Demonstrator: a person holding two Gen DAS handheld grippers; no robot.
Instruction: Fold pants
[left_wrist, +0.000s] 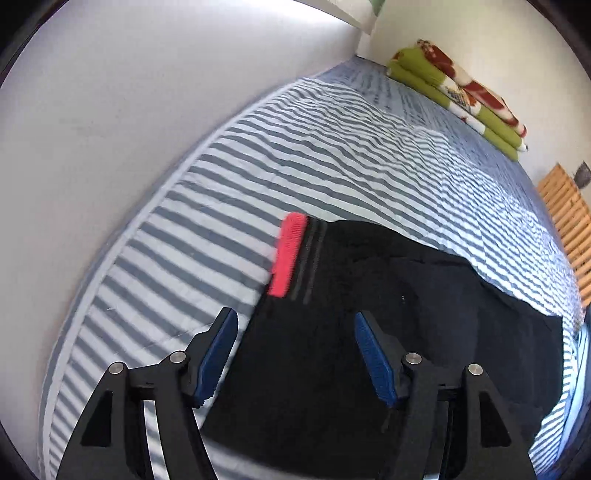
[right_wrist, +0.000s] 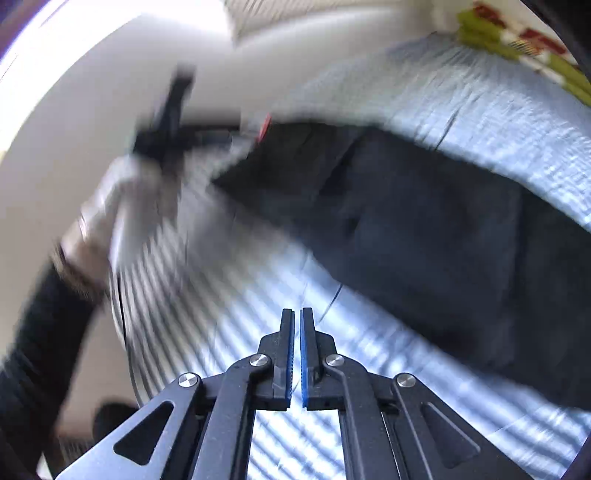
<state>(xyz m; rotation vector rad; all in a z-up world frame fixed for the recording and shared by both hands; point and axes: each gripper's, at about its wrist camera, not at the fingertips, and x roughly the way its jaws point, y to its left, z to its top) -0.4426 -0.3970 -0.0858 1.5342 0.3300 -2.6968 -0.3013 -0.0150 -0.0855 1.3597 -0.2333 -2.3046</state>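
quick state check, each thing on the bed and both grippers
pants: dark, lying folded over on the bed, red waistband showing
left gripper: open, nothing between its pads
right gripper: shut, empty
striped sheet: spread, lightly rippled
green blanket: folded at the far wall

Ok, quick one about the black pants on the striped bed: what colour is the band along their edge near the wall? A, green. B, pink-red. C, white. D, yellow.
B: in the left wrist view a bright pink-red band runs along the edge of the black pants, on the side nearest the white wall, with the striped bedspread under it.
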